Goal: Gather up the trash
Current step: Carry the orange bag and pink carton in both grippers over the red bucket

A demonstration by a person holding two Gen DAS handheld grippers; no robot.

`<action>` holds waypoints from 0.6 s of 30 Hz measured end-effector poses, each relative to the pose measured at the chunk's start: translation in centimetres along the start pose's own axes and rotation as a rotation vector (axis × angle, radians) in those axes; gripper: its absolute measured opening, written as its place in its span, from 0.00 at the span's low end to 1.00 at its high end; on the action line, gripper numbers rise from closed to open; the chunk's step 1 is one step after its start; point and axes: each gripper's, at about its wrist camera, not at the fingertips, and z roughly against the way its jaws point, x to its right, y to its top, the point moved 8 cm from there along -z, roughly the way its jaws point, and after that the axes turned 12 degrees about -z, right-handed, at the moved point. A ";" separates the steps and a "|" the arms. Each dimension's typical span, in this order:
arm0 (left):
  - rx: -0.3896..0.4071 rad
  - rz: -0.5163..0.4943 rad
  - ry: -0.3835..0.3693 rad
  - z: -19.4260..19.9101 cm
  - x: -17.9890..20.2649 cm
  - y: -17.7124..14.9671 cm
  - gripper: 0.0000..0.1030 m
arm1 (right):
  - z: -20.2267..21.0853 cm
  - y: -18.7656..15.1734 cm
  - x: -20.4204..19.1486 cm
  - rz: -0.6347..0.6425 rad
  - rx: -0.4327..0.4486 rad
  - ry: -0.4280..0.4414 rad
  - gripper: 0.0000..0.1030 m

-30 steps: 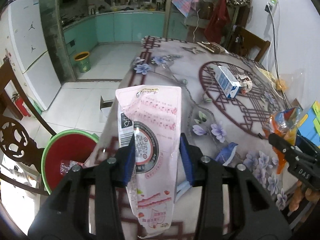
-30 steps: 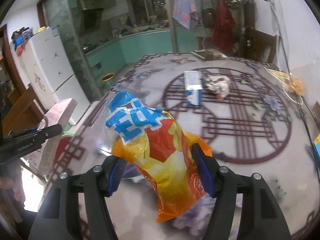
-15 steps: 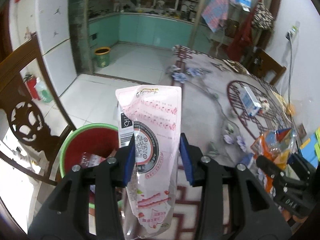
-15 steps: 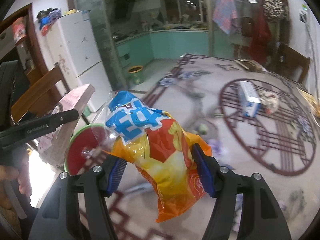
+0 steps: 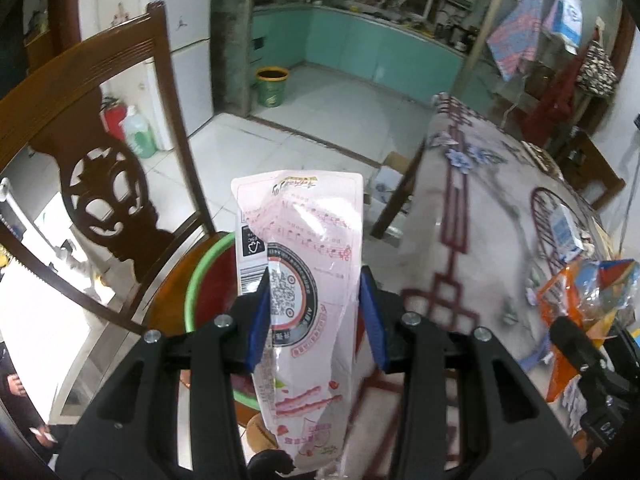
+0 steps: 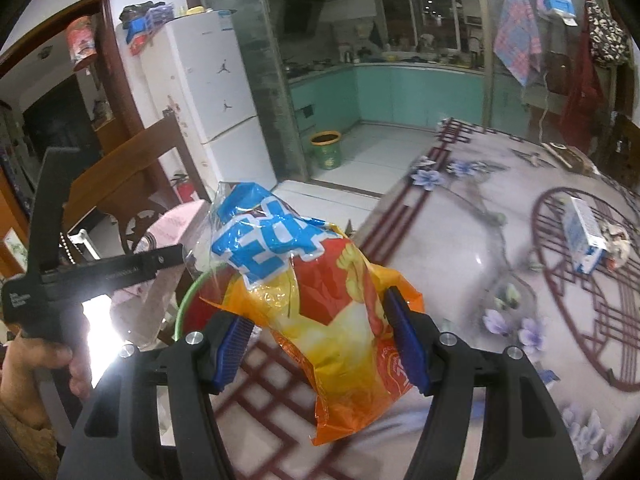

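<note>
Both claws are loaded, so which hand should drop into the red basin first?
Left, probably. Its claw holds the pink wrapper right over the red basin; the right claw with the chip bag looks further back.

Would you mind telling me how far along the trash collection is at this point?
Done: little shows; the red basin is mostly hidden. In hand: the left gripper grips a pink wrapper above it, and the right gripper grips an orange snack bag. Left: dropping both, then the blue-white carton and crumpled wrapper on the table.
</note>
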 end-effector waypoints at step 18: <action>-0.013 0.001 0.047 -0.3 -1.6 0.2 0.39 | -2.7 -1.0 -0.8 -0.056 -0.085 0.068 0.61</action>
